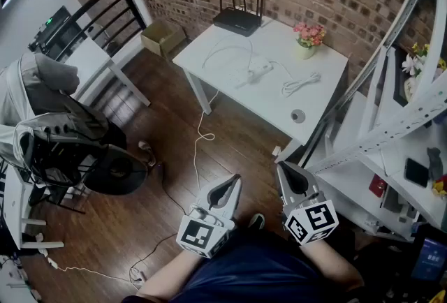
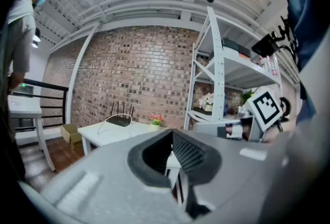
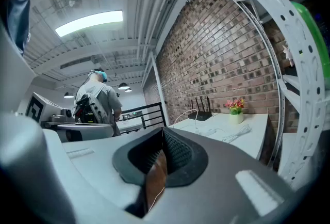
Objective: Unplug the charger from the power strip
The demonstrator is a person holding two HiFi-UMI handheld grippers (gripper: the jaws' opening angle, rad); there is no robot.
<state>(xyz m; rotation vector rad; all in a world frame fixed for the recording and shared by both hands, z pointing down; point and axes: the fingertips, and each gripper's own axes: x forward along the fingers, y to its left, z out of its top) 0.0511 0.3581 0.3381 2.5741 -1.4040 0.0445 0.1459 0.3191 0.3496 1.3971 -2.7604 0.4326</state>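
Ahead, a small pot (image 1: 304,52) of pink flowers (image 1: 309,33) stands on the white bench (image 1: 279,102); the left gripper (image 1: 235,181) and right gripper (image 1: 281,167) have fingers pressed together, empty.

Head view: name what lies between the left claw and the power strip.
In the head view: dark wooden floor with a thin white cable trailing on it, then the bare near part of the white table before the power strip.
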